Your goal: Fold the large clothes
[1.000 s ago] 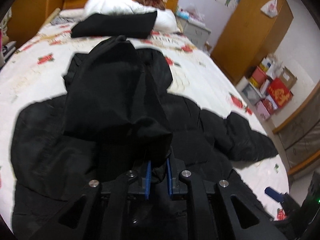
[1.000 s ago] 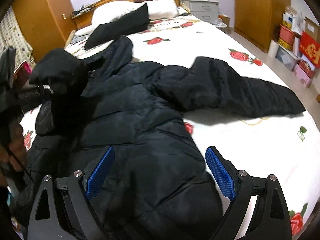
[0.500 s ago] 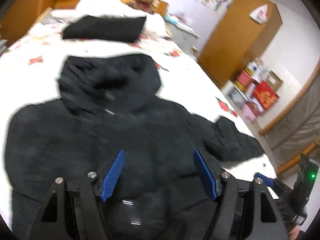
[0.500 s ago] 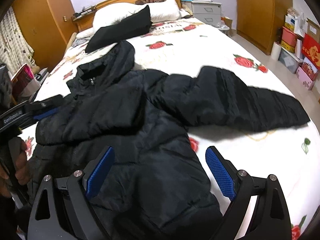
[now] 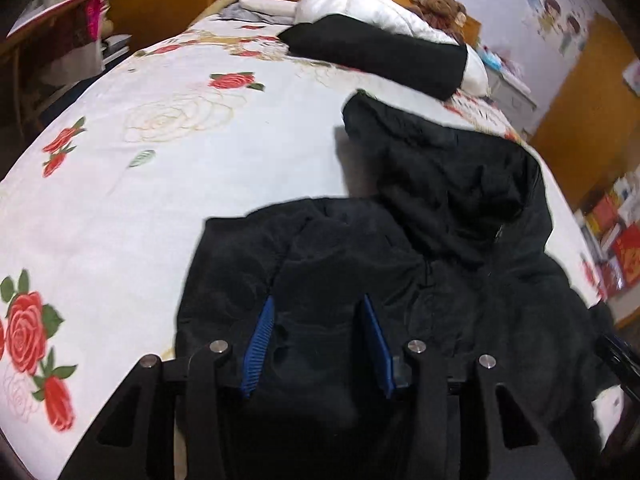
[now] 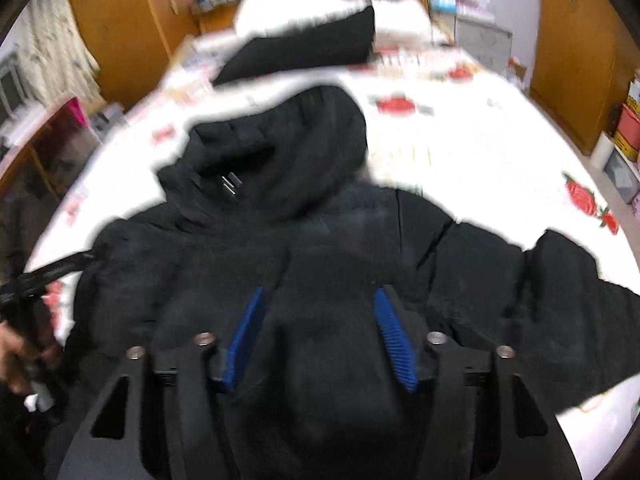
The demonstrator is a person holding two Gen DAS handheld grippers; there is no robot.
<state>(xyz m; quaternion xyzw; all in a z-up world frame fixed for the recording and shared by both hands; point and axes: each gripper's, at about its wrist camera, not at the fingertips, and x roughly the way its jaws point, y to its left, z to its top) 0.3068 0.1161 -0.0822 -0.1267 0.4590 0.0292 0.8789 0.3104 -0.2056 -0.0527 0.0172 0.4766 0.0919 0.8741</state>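
Note:
A large black hooded puffer jacket (image 5: pixel 460 248) lies spread on a bed with a white rose-print sheet (image 5: pixel 140 168). Its hood (image 6: pixel 288 152) points toward the pillows, and one sleeve (image 6: pixel 560 292) lies out to the right. My left gripper (image 5: pixel 316 336) is open low over the jacket's left shoulder part, with black fabric between the blue pads. My right gripper (image 6: pixel 320 328) is open over the jacket's chest, with fabric bulging between its pads. The right wrist view is blurred. The left gripper's body shows at the left edge of the right wrist view (image 6: pixel 28 284).
Another folded black garment (image 5: pixel 380 56) lies against white pillows (image 5: pixel 360 4) at the headboard, with a teddy bear (image 5: pixel 440 4). Wooden wardrobes (image 6: pixel 580 40) and boxes (image 5: pixel 616 232) stand to the right of the bed; a nightstand (image 6: pixel 480 40) is by the headboard.
The left gripper let go of the raised sleeve, opened, then swung left and down onto the jacket's left side. The right gripper dropped onto the jacket's chest and narrowed its jaws around fabric.

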